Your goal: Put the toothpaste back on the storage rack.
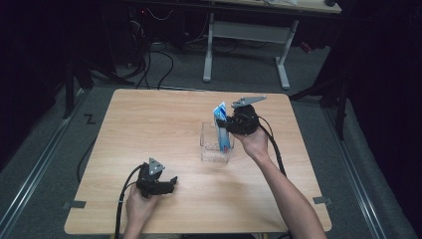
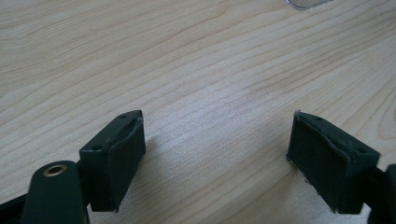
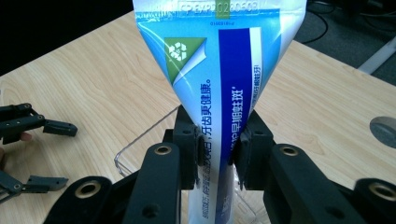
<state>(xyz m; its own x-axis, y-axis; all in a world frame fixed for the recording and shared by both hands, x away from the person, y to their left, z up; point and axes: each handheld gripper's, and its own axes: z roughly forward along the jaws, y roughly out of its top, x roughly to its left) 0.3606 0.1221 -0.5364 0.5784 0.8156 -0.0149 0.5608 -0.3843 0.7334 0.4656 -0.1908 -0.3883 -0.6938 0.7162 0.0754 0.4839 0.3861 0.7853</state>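
A blue and white toothpaste tube (image 1: 222, 125) stands upright, crimped end up, with its lower part inside a clear plastic box (image 1: 215, 144) near the table's middle. My right gripper (image 1: 230, 125) is shut on the tube from the right; in the right gripper view the tube (image 3: 219, 93) rises between the pads (image 3: 201, 151), pinched at its narrow part, with the clear box (image 3: 135, 151) below. My left gripper (image 1: 171, 185) rests open low over the wood near the front left edge, and in its own view the left gripper (image 2: 217, 144) has only bare tabletop between its jaws.
The wooden table (image 1: 149, 124) has bare room left of and behind the box. A corner of the clear box (image 2: 308, 3) shows at the top of the left gripper view. Cables, desk legs (image 1: 209, 55) and floor rails lie beyond the table.
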